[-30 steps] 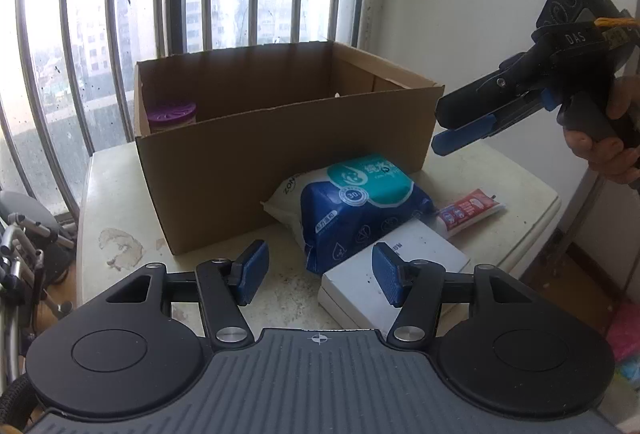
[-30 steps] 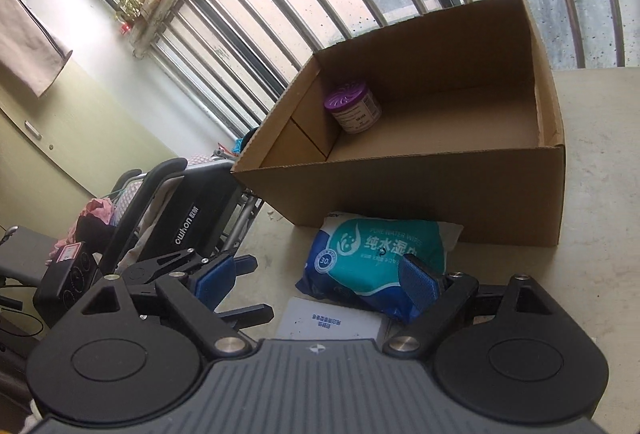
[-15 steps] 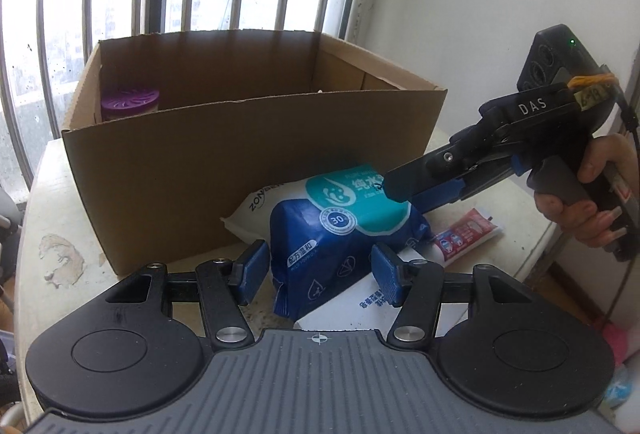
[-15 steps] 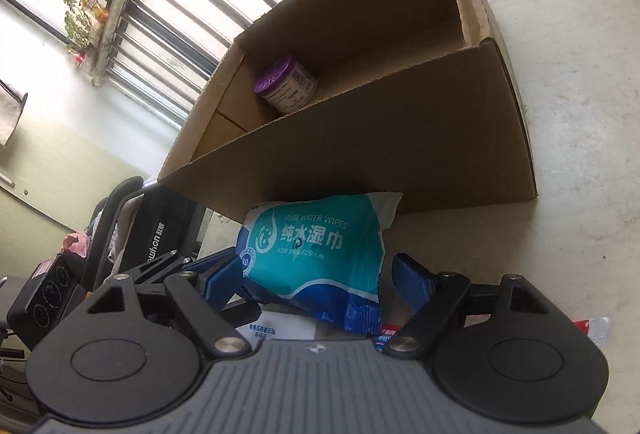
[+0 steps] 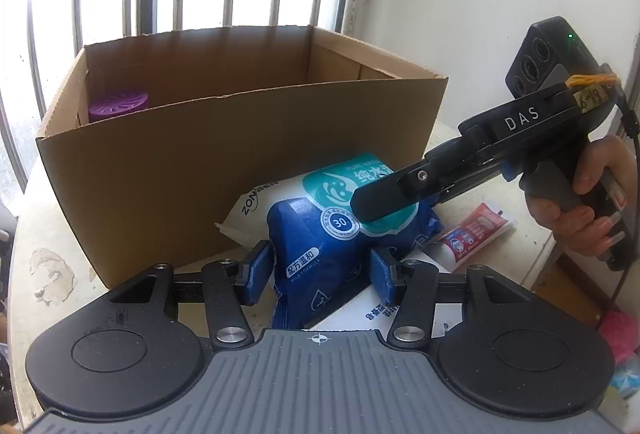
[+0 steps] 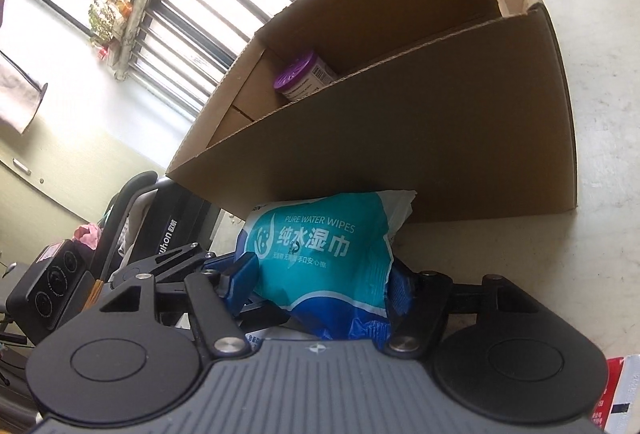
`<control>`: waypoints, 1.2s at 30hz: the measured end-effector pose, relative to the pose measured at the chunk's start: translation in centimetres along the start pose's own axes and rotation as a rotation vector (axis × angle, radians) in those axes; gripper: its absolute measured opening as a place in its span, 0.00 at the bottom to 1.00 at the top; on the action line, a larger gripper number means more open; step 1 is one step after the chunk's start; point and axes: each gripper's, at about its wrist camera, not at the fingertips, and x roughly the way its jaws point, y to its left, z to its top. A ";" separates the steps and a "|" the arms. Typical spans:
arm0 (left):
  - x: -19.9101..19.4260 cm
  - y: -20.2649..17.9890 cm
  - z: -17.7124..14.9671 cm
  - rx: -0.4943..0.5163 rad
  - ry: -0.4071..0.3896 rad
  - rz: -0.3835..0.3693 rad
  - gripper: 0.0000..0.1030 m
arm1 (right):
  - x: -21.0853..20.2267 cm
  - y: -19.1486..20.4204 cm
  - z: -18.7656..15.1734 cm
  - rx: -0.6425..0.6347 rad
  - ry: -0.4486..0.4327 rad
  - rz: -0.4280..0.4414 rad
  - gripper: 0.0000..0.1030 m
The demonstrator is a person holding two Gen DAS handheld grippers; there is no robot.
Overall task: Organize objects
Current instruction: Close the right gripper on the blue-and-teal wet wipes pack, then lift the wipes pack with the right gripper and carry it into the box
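A blue and teal wipes pack point(image 5: 320, 234) point(image 6: 320, 250) lies against the front wall of an open cardboard box point(image 5: 240, 162) point(image 6: 400, 138), partly on a white flat box point(image 5: 404, 314). My left gripper point(image 5: 320, 270) straddles the pack's near end; its jaws are closing and both pads touch the pack's sides. My right gripper point(image 5: 372, 206) point(image 6: 322, 282) comes in from the right, held by a hand point(image 5: 580, 210). Its jaws are closing too, with the pack filling the gap between its pads. A purple jar point(image 5: 118, 106) point(image 6: 304, 74) stands in the box's far left corner.
A red and white toothpaste tube point(image 5: 476, 230) lies on the pale table point(image 5: 52, 266) to the right of the pack. A barred window runs behind the box. A black stroller point(image 6: 168, 234) stands beyond the table's edge.
Both grippers have moved in on the wipes pack, the right one coming down from the upper right. Their jaws have narrowed until the pads meet the pack's sides.
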 end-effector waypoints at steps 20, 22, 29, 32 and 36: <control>-6.9 -3.2 0.8 0.067 -0.143 0.047 0.49 | -5.2 7.1 -0.6 -0.145 -0.124 -0.003 0.67; -7.7 -3.5 1.0 0.078 -0.158 0.049 0.49 | -5.7 7.9 -0.7 -0.157 -0.133 -0.006 0.67; -9.7 -4.4 2.1 0.116 -0.214 0.069 0.49 | -7.5 10.1 -0.5 -0.186 -0.186 0.015 0.66; -10.0 -4.7 2.8 0.128 -0.227 0.077 0.49 | -8.0 10.7 0.0 -0.201 -0.206 0.014 0.66; -10.0 -4.9 3.6 0.137 -0.246 0.087 0.49 | -8.4 11.3 0.9 -0.216 -0.229 0.010 0.66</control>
